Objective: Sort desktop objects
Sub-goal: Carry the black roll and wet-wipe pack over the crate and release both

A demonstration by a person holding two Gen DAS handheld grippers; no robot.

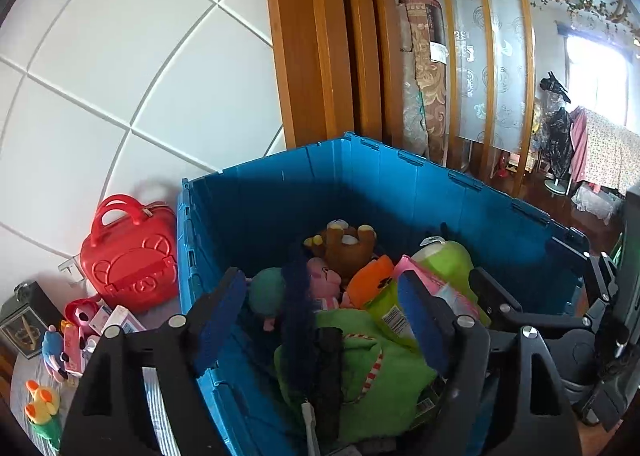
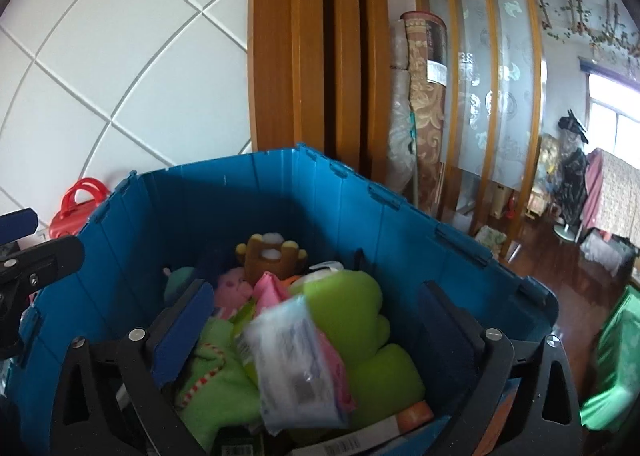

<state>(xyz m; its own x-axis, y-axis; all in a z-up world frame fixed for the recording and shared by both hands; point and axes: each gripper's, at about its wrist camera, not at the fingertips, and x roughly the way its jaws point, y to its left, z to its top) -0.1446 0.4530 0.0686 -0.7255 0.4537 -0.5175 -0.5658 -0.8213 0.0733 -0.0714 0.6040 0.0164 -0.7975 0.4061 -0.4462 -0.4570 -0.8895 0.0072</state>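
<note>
Over the blue crate (image 2: 256,192) both your grippers hang with jaws spread wide, nothing pinched. A blurred plastic packet (image 2: 296,360) sits between the right gripper (image 2: 316,332) jaws, seemingly dropping onto the plush pile. Left gripper (image 1: 324,316) is empty too. Careful: the heap is high, so that packet could slide off the green plush (image 2: 352,320).

My grippers hang over the blue crate (image 1: 280,192). Its tall walls close the far side and the left of the frame. Soft toys (image 2: 352,320) fill the floor, leaving free air only in the upper half, along the back wall. Lower left in the left wrist view, a red case (image 1: 130,256) and small toys (image 1: 60,352) crowd the table beside the crate.
</note>
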